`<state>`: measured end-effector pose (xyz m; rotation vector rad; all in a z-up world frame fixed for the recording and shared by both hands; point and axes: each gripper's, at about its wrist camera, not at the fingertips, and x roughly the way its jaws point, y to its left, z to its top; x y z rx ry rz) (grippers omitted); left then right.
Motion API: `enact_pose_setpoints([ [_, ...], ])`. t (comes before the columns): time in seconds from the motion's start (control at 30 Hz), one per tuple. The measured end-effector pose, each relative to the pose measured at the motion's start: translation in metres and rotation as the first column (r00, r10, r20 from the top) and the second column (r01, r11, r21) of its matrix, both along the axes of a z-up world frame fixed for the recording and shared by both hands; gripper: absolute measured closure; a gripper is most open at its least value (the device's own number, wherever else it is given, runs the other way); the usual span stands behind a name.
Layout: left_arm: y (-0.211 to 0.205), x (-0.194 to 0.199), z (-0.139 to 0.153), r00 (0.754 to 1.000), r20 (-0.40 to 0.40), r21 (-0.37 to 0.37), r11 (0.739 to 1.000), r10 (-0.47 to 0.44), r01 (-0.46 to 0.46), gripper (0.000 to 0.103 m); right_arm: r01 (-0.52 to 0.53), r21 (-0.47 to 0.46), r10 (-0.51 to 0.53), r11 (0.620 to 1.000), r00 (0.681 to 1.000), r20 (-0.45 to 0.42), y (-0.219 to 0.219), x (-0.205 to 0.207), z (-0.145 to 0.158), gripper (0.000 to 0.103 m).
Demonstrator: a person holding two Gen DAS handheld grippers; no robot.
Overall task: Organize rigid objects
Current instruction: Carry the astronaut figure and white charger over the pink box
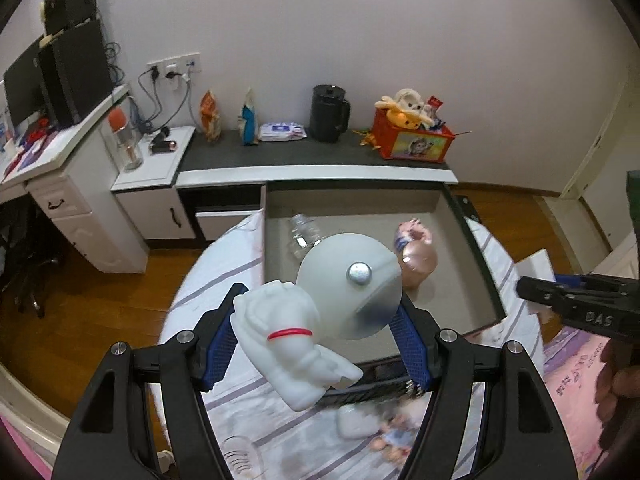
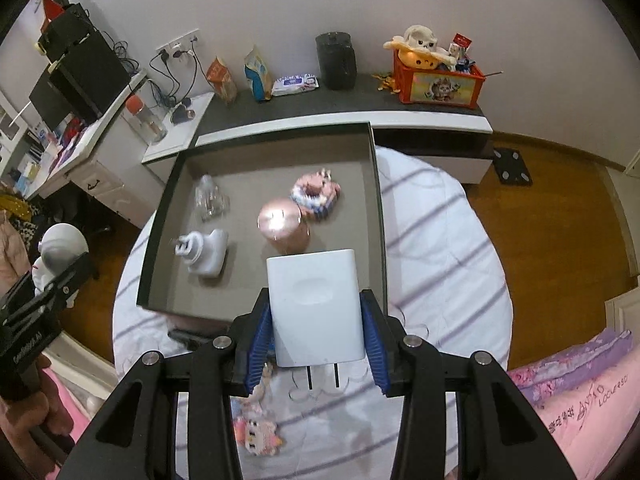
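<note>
The tray [image 2: 380, 216] on the striped bed [image 2: 448, 240] holds 4 things: 1 clear bottle [image 2: 209, 199], 1 white plug [image 2: 205, 255], 1 pink jar [image 2: 283, 225] and 1 beaded ring [image 2: 316, 194]. 2 more items are held above it, 1 per gripper. The left gripper [image 1: 316, 332] points steeply down over the tray's near edge, its 2 blue pads [image 1: 219, 350] clamped on a white astronaut figure [image 1: 288, 340] with a red band and a round silver-capped helmet. The right gripper [image 2: 318, 338] also tilts down, near the tray's near-right corner, its jaws narrow and pressing both sides of a white charger [image 2: 316, 304], whose 2 prongs point back toward the camera. 1 small doll [image 2: 258, 430] lies blurred on the bed below. A hand [image 1: 624, 396] grips the right tool at the left view's edge.
</note>
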<state>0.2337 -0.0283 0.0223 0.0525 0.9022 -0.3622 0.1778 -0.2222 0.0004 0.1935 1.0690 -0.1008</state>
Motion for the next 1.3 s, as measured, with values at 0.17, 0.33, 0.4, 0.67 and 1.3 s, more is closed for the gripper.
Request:
enact_pose_setpoints([
  [0.17, -0.025, 0.007, -0.004, 1.0, -0.024, -0.016, 1.0, -0.019, 0.019, 0.033, -0.01, 0.01, 0.01, 1.0, 1.0, 0.003, 0.004, 0.018, 0.001, 0.06],
  [0.33, -0.044, 0.016, -0.014, 0.998, -0.057, -0.028, 0.999, -0.022, 0.021, 0.033, -0.02, 0.011, 0.02, 1.0, 1.0, -0.008, 0.007, 0.035, -0.004, 0.06],
  [0.4, -0.05, 0.02, -0.019, 0.997, -0.07, -0.031, 0.999, -0.019, 0.017, 0.033, -0.019, 0.009, 0.019, 1.0, 1.0, -0.022, 0.007, 0.042, -0.011, 0.06],
  [0.67, -0.061, 0.05, -0.032, 0.996, -0.084, -0.03, 0.999, -0.016, 0.014, 0.033, 0.007, 0.02, -0.007, 1.0, 0.999, -0.033, -0.008, 0.073, -0.018, 0.06],
  [1.3, -0.09, 0.156, -0.111, 0.985, -0.175, 0.044, 0.999, 0.003, 0.005, 0.032, -0.021, -0.018, 0.019, 1.0, 0.995, -0.096, -0.032, 0.176, -0.081, 0.06],
])
